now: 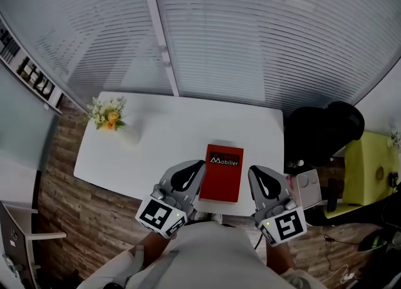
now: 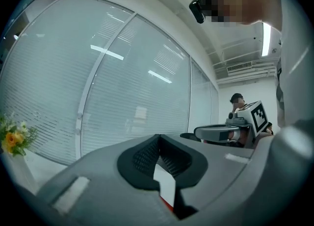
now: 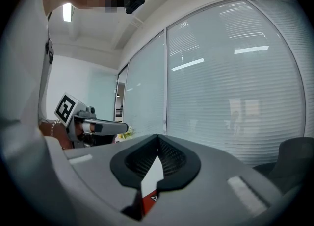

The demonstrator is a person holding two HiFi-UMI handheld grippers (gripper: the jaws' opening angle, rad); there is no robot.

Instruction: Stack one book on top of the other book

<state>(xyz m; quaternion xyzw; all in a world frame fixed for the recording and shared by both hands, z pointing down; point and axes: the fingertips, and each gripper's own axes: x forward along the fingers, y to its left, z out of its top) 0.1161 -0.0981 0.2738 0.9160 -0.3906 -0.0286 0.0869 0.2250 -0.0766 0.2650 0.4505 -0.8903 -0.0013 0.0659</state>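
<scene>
A bunch of flowers (image 1: 108,113) stands at the left end of the white bench (image 1: 163,137). The left gripper (image 1: 195,167) hovers over the near edge, fingers (image 2: 140,157) together and empty. The red book (image 1: 222,172) lies flat just beside it. The right gripper (image 1: 255,172) hovers right of the book, fingers (image 3: 172,160) together and empty.

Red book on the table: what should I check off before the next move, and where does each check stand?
1. Jaws of the left gripper shut, nothing between them: ok.
2. Jaws of the right gripper shut, nothing between them: ok.
3. The red book lies flat on the white table: ok.
4. Stack complete: cannot tell, only one book shows.
5. The flowers stand clear of the book: ok.
</scene>
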